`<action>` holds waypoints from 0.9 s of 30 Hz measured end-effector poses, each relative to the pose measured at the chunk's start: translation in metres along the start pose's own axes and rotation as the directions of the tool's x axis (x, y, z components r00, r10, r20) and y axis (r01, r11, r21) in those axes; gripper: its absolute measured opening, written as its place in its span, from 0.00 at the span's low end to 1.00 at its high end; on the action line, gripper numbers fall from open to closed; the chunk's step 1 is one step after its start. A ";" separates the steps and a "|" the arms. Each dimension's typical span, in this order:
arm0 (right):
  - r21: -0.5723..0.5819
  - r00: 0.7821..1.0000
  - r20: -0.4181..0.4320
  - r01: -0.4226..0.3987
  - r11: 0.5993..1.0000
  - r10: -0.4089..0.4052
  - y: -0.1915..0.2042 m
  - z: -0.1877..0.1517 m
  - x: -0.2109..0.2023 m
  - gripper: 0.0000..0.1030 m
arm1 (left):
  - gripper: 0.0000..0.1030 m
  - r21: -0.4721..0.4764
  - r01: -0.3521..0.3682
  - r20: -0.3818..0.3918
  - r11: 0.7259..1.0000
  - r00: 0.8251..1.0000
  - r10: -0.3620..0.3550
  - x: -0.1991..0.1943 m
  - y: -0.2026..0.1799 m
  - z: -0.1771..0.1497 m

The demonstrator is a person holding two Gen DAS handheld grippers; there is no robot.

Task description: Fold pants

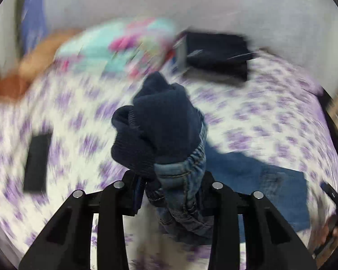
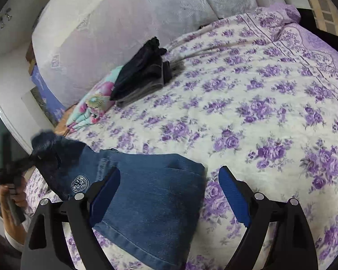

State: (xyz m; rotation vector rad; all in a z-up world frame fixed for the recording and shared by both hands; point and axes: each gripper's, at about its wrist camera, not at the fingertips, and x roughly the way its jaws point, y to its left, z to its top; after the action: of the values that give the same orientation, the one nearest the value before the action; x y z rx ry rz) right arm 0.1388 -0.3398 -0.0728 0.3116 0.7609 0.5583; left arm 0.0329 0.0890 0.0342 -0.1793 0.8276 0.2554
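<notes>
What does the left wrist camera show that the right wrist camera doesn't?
Only the left wrist view: a flat black rectangular object on the bedspread, and the left gripper, jaws shut on the bunched waistband.

Only the right wrist view: the right gripper, jaws open over a trouser leg, and a round white emblem.

Both: blue denim pants, purple-flowered bedspread, dark folded clothes pile.

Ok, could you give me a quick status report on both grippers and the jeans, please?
Left gripper shut on jeans waistband, lifted. Right gripper open over folded legs. Nothing obstructing.
</notes>
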 end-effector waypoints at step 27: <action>0.161 0.939 -0.147 -0.286 0.945 0.309 0.055 0.027 0.065 0.96 | 0.95 -0.060 0.072 -0.012 0.996 0.997 -0.073 0.020 -0.016 -0.004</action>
State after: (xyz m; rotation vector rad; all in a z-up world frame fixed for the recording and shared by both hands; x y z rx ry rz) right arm 0.1773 -0.2594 -0.0654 0.5175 0.9279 0.8293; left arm 0.0478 0.0761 0.0171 -0.2670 0.8266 0.2110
